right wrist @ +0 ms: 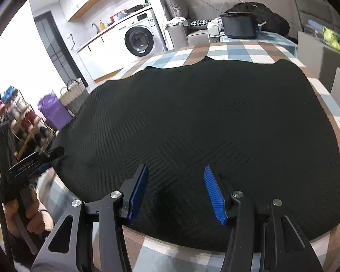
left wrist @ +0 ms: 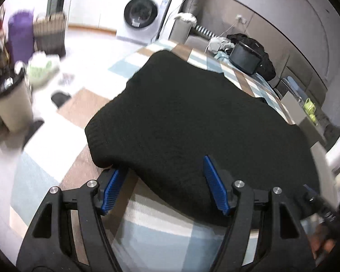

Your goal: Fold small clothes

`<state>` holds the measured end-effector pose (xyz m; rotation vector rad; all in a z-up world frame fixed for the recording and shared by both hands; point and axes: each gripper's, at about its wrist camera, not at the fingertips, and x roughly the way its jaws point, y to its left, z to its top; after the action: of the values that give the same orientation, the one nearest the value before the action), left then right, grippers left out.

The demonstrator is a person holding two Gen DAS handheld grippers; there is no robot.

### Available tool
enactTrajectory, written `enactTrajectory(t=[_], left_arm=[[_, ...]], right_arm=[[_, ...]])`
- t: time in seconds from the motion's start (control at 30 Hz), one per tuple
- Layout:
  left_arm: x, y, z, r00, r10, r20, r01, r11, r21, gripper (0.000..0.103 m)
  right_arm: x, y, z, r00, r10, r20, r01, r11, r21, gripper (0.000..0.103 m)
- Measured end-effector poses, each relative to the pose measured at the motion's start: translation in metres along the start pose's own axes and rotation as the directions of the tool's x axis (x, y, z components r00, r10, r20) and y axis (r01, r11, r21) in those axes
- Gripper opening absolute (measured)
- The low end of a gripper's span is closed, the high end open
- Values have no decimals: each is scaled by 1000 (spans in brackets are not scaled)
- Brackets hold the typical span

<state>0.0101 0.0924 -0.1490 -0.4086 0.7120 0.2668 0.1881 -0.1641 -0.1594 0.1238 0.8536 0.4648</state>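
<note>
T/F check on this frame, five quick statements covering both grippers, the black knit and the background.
1. Both the left gripper and the right gripper have their blue-padded jaws apart. True.
2. The black knitted garment lies on a plain white tablecloth. False: the checked tablecloth has blue, brown and white squares.
3. A white front-loading washing machine stands in the background. True.
4. The right gripper is clamped on the garment's edge. False: its jaws are open over the near edge, gripping nothing.
5. A dark rectangular container sits at the far end of the table. True.
</note>
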Motion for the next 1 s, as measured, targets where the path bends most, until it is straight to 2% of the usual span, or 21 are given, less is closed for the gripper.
enactTrajectory(t=[0.1, 0.17, 0.3, 0.4, 0.5, 0.53, 0.6, 0.63, 0.7, 0.77, 0.83, 1.0], left_arm=[[-2, -5, -4, 999, 32, 19, -33, 998, 46, 65], [0, -7, -4, 1000, 21, 2, -21, 999, 43, 65], [3, 20, 7, 995, -89, -44, 84, 991, -101, 65], [9, 30, 15, 982, -176, -70, 162, 972, -167, 65], [13, 36, 20, 975, -209, -73, 188, 955, -228, 63], [15, 38, 22, 975, -209, -73, 186, 951, -248, 60], [21, 39, 24, 983, -167, -79, 140, 952, -272, 37], [23, 38, 24, 986, -145, -80, 119, 956, -268, 35], [28, 31, 24, 994, -91, -66, 73, 969, -236, 23], [27, 19, 24, 998, -43, -43, 35, 984, -177, 21], [20, 12, 25, 1000, -31, -5, 30, 990, -136, 20], [24, 27, 23, 998, -50, -31, 44, 982, -182, 18]], right_arm=[[0, 2, -1, 1000, -4, -2, 4, 1000, -8, 54], [0, 1, -1, 1000, -4, -1, 4, 1000, -5, 54], [0, 1, -1, 1000, -4, -3, 4, 1000, -8, 54], [1, 0, 0, 1000, -4, 0, 4, 1000, -5, 54], [2, 1, 0, 1000, -8, 0, 8, 1000, -4, 55], [2, 1, 0, 1000, -9, 0, 9, 1000, -5, 55], [1, 1, 0, 1000, -7, 1, 7, 1000, -2, 55], [1, 0, -1, 1000, -7, 2, 7, 1000, 1, 55], [1, 1, -2, 1000, -9, 2, 9, 1000, -2, 55], [1, 3, -2, 1000, -11, -1, 11, 1000, -14, 55], [0, 5, -3, 1000, -17, -1, 17, 1000, -20, 55], [-1, 2, -4, 1000, 0, -2, 0, 1000, -7, 55]])
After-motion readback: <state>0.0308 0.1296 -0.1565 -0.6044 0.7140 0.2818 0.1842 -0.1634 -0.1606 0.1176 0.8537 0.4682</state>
